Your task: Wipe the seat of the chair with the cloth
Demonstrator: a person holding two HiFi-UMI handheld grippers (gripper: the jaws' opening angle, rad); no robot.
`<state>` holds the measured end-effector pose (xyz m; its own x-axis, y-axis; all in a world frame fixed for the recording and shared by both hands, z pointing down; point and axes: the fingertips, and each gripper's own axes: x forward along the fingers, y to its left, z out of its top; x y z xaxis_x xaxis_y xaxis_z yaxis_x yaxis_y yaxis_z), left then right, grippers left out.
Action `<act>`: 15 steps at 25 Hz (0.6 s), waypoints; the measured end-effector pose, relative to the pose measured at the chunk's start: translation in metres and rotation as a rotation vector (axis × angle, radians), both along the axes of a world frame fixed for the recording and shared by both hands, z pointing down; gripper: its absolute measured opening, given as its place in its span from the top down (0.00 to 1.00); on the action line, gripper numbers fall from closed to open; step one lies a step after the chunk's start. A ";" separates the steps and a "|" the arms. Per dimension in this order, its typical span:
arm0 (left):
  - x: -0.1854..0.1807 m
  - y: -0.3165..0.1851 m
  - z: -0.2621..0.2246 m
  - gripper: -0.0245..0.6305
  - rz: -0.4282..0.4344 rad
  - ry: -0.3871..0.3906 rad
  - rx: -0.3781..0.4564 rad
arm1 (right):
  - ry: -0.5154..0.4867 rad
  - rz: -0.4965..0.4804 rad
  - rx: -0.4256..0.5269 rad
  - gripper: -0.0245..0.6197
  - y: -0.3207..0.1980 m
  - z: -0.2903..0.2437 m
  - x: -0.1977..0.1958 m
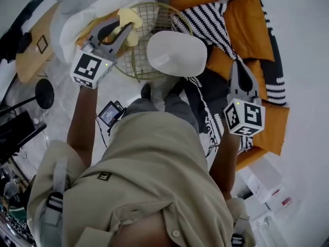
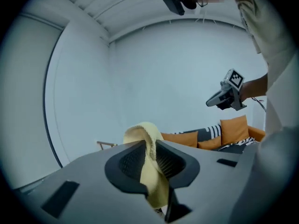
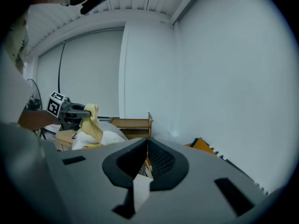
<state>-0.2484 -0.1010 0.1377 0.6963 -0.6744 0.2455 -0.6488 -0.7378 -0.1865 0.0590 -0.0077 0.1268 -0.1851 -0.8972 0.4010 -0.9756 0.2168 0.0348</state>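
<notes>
Head view, looking down over the person's beige shirt (image 1: 154, 163). Two grippers are raised, each with one marker cube. The left gripper (image 1: 119, 29), above its marker cube (image 1: 91, 67), is closed on the one yellow cloth (image 1: 128, 23); the left gripper view confirms this, with the left gripper (image 2: 150, 146) pinching the cloth (image 2: 140, 132) so that a fold rises above the jaws and the rest hangs below them. The cloth is held in the air over a gold wire frame (image 1: 149, 40), to the left of the one white chair seat (image 1: 177, 53) and apart from it. The seat lies ahead of the person's two shoes (image 1: 146, 91), its left edge overlapping the wire frame. The right gripper (image 1: 239, 68), with its marker cube (image 1: 245, 117), hangs to the right of the seat over one black-and-white striped fabric (image 1: 205, 19) and orange cushions (image 1: 249, 27), whose number cannot be counted because the fabric covers parts of them. In the right gripper view the right gripper (image 3: 146, 146) has its jaws together at the tips with nothing between them; the left gripper and its cloth (image 3: 91, 120) show at left.
</notes>
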 end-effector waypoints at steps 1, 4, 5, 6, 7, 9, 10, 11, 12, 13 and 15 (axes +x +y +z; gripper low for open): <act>-0.006 0.006 -0.018 0.84 -0.006 0.029 0.013 | -0.010 -0.013 0.019 0.92 0.003 -0.011 -0.007; -0.017 0.029 -0.065 0.84 -0.009 0.113 0.049 | -0.046 -0.043 0.082 0.92 0.017 -0.043 -0.021; -0.018 0.038 -0.079 0.84 -0.003 0.130 0.075 | -0.059 -0.049 0.105 0.92 0.022 -0.054 -0.023; -0.019 0.047 -0.091 0.84 0.004 0.139 0.101 | -0.075 -0.053 0.127 0.92 0.029 -0.065 -0.025; -0.019 0.055 -0.102 0.84 0.013 0.144 0.123 | -0.093 -0.055 0.147 0.92 0.035 -0.075 -0.026; -0.019 0.073 -0.121 0.84 0.035 0.152 0.158 | -0.137 -0.054 0.181 0.92 0.048 -0.092 -0.027; -0.019 0.081 -0.128 0.84 0.046 0.155 0.173 | -0.158 -0.051 0.193 0.92 0.055 -0.099 -0.027; -0.018 0.089 -0.134 0.84 0.055 0.157 0.186 | -0.173 -0.047 0.201 0.92 0.062 -0.103 -0.027; -0.018 0.096 -0.139 0.84 0.061 0.161 0.199 | -0.180 -0.044 0.206 0.93 0.069 -0.106 -0.026; -0.018 0.104 -0.143 0.84 0.064 0.167 0.209 | -0.180 -0.041 0.209 0.93 0.076 -0.108 -0.025; -0.016 0.115 -0.150 0.84 0.073 0.181 0.219 | -0.179 -0.031 0.214 0.93 0.088 -0.110 -0.021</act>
